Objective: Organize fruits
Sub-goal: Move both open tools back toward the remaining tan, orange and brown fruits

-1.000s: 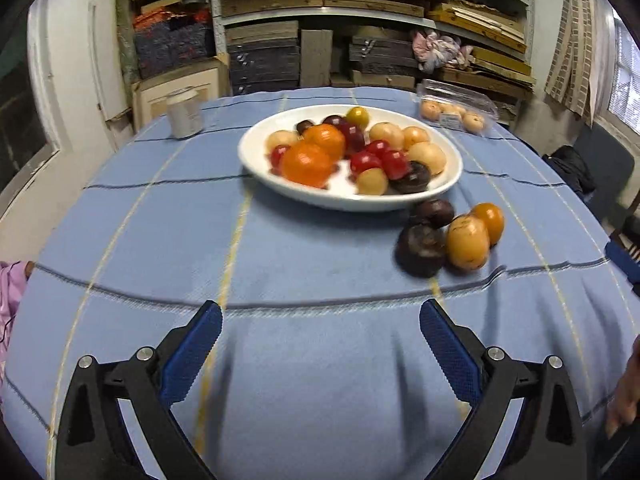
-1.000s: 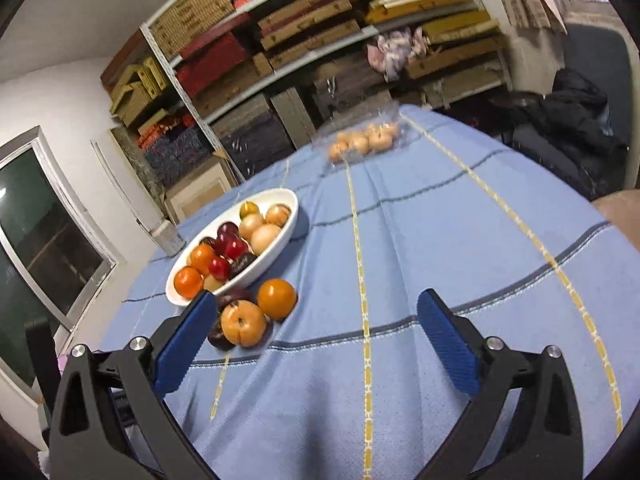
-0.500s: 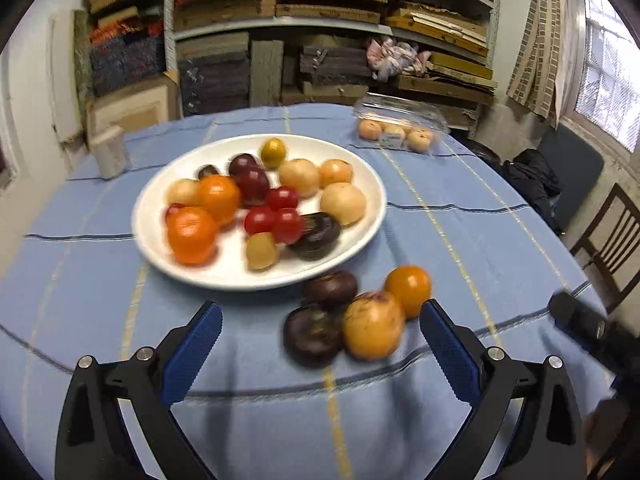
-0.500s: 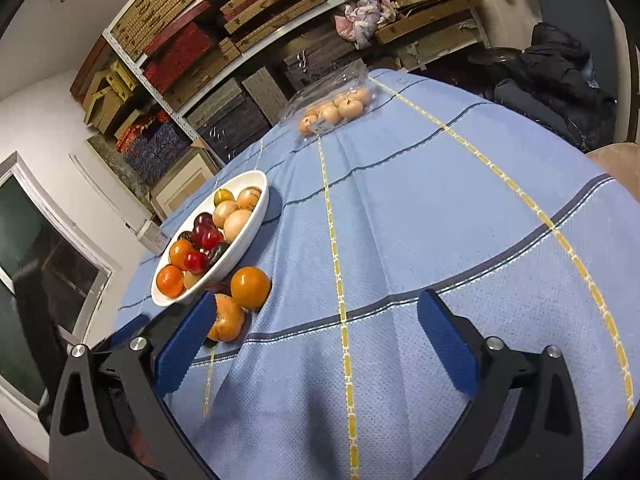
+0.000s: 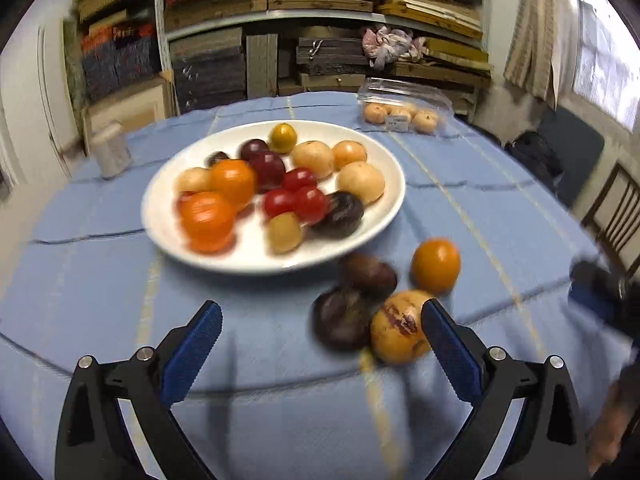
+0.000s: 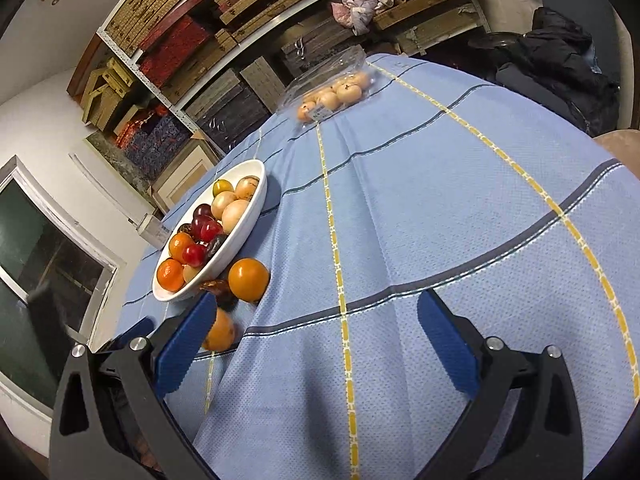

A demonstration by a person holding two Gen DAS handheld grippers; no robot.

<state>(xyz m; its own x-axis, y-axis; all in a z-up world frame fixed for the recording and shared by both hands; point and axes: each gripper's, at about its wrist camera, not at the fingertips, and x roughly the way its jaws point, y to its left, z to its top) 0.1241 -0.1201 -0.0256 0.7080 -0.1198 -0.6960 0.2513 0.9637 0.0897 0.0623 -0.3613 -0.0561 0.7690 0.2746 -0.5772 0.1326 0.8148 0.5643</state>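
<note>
here both the left claw [image 5: 320, 322] and right claw [image 6: 316, 314] gape empty beside four loose fruits [image 5: 435, 266]

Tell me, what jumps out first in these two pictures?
A white plate heaped with orange, red, yellow and dark fruit sits mid-table on a blue cloth. Just off its rim, four loose fruits lie on the cloth, right ahead of the open left claw. At the far edge sits a clear plastic box of pale round fruit, with crowded shelves behind.
</note>
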